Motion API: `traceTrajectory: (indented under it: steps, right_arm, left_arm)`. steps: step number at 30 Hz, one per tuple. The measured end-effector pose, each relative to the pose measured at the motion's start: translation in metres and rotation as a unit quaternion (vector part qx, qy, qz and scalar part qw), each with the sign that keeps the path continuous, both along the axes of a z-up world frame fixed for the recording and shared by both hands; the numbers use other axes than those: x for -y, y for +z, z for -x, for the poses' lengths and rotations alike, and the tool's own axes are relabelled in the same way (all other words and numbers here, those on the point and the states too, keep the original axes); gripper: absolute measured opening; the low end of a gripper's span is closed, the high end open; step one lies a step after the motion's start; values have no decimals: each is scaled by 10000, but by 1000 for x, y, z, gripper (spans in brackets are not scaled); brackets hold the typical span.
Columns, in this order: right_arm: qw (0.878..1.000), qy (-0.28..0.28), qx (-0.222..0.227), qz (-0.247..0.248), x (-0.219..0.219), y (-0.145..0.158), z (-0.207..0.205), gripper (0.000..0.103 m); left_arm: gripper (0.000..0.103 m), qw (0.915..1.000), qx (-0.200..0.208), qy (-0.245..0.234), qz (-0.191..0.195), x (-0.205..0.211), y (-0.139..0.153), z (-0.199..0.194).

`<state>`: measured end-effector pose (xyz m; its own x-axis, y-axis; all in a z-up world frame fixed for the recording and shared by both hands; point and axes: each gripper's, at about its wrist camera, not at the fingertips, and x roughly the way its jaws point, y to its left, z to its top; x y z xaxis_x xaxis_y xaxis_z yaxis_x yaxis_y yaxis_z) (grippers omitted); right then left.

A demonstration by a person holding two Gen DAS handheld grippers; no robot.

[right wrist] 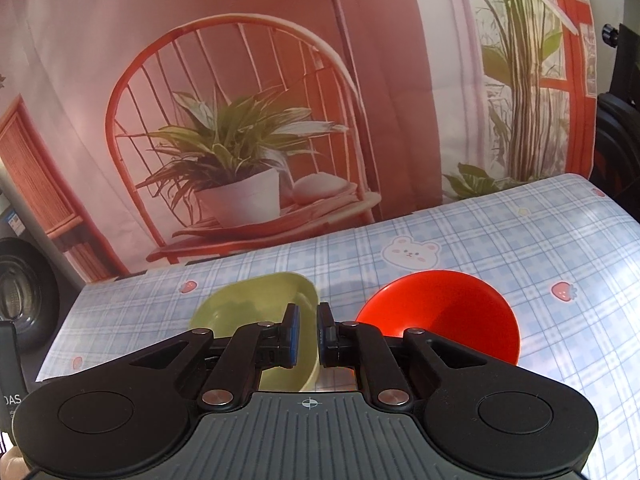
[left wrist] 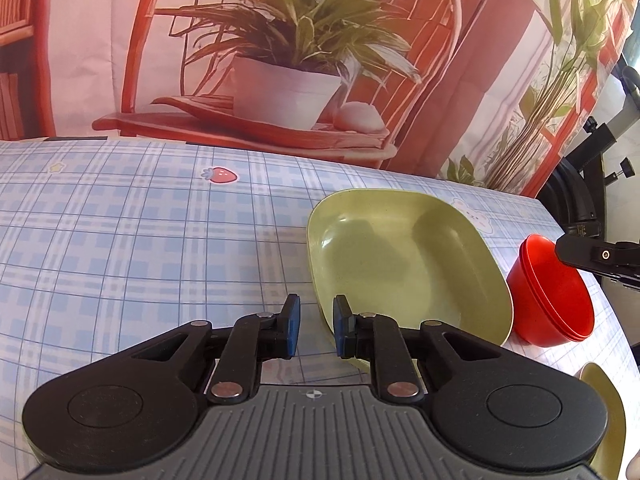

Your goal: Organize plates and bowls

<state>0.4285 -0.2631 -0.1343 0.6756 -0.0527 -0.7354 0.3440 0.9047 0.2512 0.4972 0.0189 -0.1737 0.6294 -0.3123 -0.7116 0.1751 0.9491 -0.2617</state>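
The green plate [left wrist: 404, 264] lies on the checked tablecloth [left wrist: 120, 248], the landmark here. The red bowl [left wrist: 556, 296] sits just beside it on the far side from the left gripper [left wrist: 317, 330] – jaws narrow, at the plate's rim, nothing clearly pinched. The right gripper [right wrist: 308, 332] hangs above plate and bowl – jaws nearly closed, empty

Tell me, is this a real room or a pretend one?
Probably a pretend home corner for recording: the chair and plant are only printed on a hanging backdrop. In front of it a table wears a checked cloth with strawberries, holding a green dish and red bowls.
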Motion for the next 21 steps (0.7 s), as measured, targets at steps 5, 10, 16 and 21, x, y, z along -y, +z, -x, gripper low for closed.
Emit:
traceTrajectory:
  steps: [5,10,16,21]
  right_arm:
    - [9995,219,-172,138,-9,-8,-9,12]
    - [9980,483,-283,282,-20,-13,-21,16]
    - [9946,666,-572,546,-32,-27,-33,16]
    - [9917,815,-532,839,-38,-29,-35,10]
  left_arm:
    - [18,9999,-63,80,45,-4,-5,0]
    - [18,9996,-65,94,243,-9,-5,2]
    - [18,9991,-76,102,411,-13,-8,3]
    - [18,9988,-58,94,470,-14,-8,5]
